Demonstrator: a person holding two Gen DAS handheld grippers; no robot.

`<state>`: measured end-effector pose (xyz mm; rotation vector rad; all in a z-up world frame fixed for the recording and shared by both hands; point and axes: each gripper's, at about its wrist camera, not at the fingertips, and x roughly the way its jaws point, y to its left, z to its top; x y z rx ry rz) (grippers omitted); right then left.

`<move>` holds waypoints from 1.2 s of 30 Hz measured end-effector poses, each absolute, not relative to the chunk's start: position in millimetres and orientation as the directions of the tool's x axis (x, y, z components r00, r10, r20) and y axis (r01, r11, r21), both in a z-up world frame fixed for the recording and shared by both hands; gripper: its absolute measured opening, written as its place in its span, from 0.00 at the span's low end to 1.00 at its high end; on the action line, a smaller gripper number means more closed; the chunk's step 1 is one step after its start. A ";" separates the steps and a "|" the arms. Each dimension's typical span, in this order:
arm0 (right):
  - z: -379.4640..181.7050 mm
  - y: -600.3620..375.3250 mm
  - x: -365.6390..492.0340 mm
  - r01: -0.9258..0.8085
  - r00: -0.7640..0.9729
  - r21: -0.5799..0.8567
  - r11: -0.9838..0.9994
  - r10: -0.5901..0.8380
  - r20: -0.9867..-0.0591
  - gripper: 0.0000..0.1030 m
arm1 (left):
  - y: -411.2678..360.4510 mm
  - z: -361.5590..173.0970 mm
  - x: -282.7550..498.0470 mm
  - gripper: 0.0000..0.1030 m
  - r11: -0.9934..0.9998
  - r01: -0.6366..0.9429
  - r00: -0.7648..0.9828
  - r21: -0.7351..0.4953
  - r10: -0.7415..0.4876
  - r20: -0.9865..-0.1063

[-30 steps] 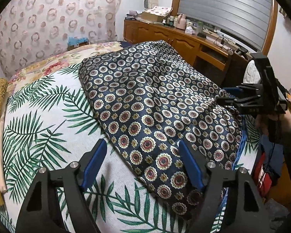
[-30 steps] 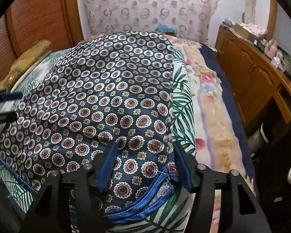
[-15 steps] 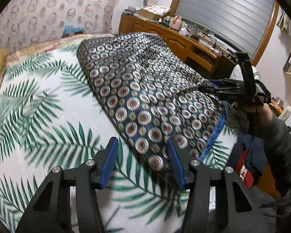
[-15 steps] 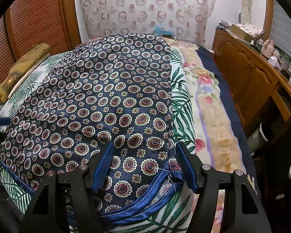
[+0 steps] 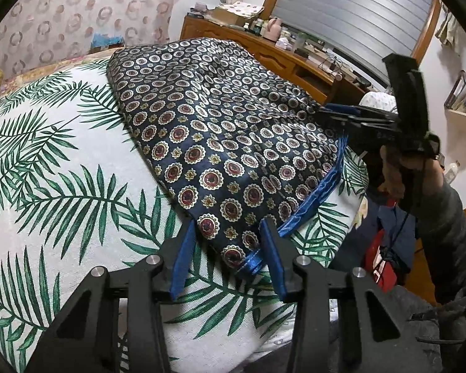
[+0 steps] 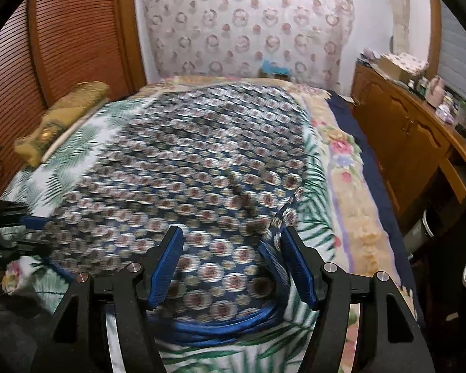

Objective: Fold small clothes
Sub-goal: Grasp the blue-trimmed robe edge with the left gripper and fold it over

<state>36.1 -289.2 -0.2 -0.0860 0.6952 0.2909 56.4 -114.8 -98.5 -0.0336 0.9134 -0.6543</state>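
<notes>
A navy garment (image 5: 220,143) with a medallion print and a blue hem band (image 5: 320,192) lies spread on the palm-leaf bedspread (image 5: 62,186). My left gripper (image 5: 228,227) straddles the garment's near corner. Its jaws are closing, and the corner lies between the blue pads without being clamped. My right gripper (image 5: 335,115) is at the far right corner, where the cloth bunches up against it. In the right wrist view the garment (image 6: 202,161) is blurred, and the right gripper (image 6: 233,233) stands open over its edge. The blue band (image 6: 220,326) curls by the right finger.
A wooden dresser (image 5: 264,49) with clutter on top runs along the bed's far side under a shuttered window. A golden pillow (image 6: 59,118) lies by a slatted wooden wardrobe (image 6: 77,37). A red bag (image 5: 385,264) sits on the floor beside the person's sleeve (image 5: 444,223).
My left gripper slid along the bed to the garment's near corner and its jaws narrowed around it. The right gripper shifted, and the cloth edge beside its right finger has lifted and bunched.
</notes>
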 end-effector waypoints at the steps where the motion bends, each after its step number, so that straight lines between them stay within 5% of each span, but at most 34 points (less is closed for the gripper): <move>1: 1.7 -284.2 32.2 -0.304 0.730 0.017 0.953 0.244 -0.638 0.66 | -115.0 -98.5 56.6 0.33 0.806 0.513 0.432 -0.295 -0.539 -0.723; 5: 7.8 -269.9 21.2 -0.345 0.729 0.017 0.939 0.279 -0.625 0.66 | -113.4 -99.7 58.3 0.08 0.800 0.508 0.429 -0.319 -0.556 -0.712; 23: 3.7 -222.8 -8.2 -0.522 0.633 0.079 0.849 0.448 -0.632 0.66 | -126.5 -34.3 91.4 0.05 0.772 0.550 0.517 -0.318 -0.614 -0.596; 36: -16.1 -207.0 -3.4 -0.518 0.626 -0.031 0.855 0.353 -0.695 0.66 | -125.0 -33.9 99.6 0.05 0.773 0.542 0.525 -0.330 -0.618 -0.586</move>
